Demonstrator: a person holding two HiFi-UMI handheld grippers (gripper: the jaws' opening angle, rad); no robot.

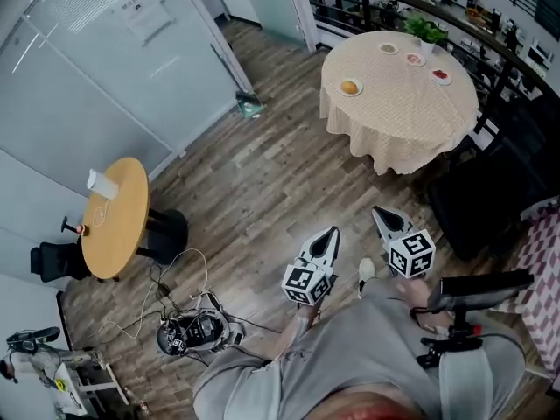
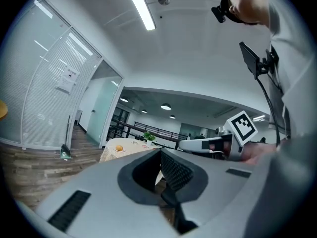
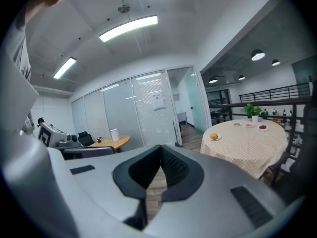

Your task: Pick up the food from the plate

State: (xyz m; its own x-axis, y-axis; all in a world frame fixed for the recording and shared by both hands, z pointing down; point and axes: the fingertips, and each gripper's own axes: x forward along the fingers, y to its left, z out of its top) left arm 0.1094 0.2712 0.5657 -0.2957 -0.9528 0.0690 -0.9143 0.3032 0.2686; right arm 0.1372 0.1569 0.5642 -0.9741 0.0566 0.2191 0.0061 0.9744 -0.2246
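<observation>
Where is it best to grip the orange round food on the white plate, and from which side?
Probably across its widest middle, coming down from above. The orange food looks rounded and sits alone on a small plate by the edge of the table, so nothing blocks either side. It is too far for finer detail.

There are two tables, a clothed table and a wooden table, and two grippers, the left gripper and the right gripper. On the clothed table are four plates and one plant; on the wooden table is one cup.
</observation>
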